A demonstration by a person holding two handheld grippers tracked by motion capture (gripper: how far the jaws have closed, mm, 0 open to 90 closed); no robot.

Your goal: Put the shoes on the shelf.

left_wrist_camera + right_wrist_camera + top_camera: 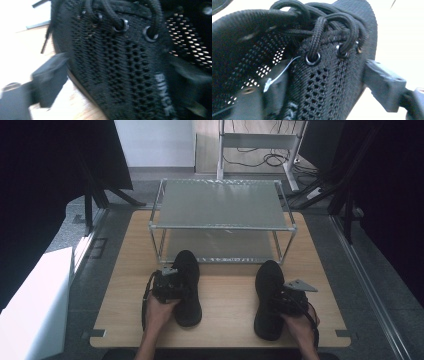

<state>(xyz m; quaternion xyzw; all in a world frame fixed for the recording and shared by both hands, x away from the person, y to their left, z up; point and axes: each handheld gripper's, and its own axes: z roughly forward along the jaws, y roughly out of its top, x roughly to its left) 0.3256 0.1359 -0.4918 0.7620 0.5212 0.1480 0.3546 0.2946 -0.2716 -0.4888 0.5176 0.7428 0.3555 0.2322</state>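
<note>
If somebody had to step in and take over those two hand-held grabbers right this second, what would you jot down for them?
Left gripper: at the left shoe, one jaw outside its side wall, the other inside the opening, apparently gripping it.
Right gripper: at the right shoe, jaws either side of its side wall the same way.
Both shoes sit on the wooden table, toes pointing toward the two-tier rack.
Done: each shoe appears to be gripped.
Left: neither shoe is lifted yet. Both rack shelves are free; the shoes probably go there.
</note>
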